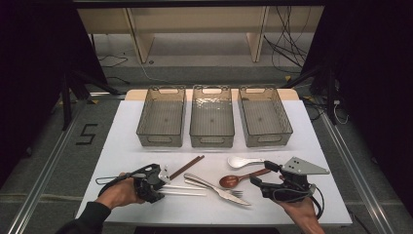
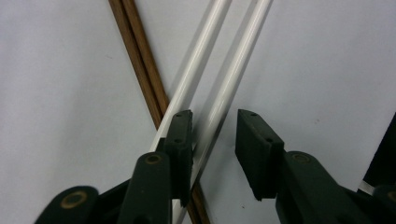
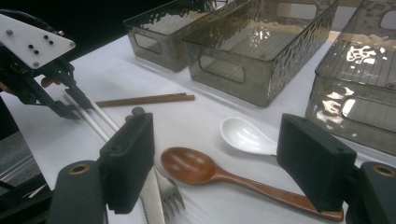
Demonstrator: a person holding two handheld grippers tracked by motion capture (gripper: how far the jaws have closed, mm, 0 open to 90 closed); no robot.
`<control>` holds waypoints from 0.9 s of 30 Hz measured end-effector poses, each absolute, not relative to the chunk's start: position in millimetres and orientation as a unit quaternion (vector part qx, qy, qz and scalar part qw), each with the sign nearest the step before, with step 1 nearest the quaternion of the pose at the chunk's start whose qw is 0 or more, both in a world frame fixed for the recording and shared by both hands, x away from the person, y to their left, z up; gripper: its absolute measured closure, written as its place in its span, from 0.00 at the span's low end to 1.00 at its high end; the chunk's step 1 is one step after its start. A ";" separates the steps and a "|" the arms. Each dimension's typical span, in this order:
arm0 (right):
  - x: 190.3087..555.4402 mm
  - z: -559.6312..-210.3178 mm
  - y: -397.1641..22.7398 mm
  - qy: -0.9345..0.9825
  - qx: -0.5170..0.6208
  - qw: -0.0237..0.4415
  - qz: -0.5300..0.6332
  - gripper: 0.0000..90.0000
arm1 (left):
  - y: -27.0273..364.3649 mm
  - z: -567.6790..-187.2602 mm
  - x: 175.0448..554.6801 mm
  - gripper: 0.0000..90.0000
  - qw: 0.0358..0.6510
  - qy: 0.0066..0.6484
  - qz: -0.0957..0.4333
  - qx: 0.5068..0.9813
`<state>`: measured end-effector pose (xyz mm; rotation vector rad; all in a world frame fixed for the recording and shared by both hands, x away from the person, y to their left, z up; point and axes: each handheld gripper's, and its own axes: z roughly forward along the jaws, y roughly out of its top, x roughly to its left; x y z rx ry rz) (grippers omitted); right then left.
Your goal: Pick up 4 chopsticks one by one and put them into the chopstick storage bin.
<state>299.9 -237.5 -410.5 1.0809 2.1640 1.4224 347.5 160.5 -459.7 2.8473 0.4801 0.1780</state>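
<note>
Left gripper (image 2: pixel 214 154) straddles one of the two slim white plastic chopsticks (image 2: pixel 231 84) on the white surface (image 2: pixel 65 116), jaws spread, pads not pressing. Right gripper (image 3: pixel 219 170) hovers, jaws wide, over a brown wooden spoon (image 3: pixel 196 168).

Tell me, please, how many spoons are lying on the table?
2. The white spoon lies in front of the middle bin, right of centre; the wooden spoon lies just below it, its handle running toward the right gripper. None seems hidden.
</note>
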 end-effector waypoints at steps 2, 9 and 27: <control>299.9 -410.6 -237.5 0.761 0.380 0.166 0.499 0.32 | 159.8 -460.8 346.7 0.76 0.119 0.160 0.056 0.978; 300.0 -410.9 -237.1 0.762 0.382 0.164 0.497 0.32 | 157.3 -462.0 343.7 0.86 0.103 0.139 0.046 0.984; 300.7 -411.4 -236.9 0.765 0.383 0.161 0.492 0.32 | 156.3 -458.5 336.3 0.93 0.096 0.084 0.038 0.991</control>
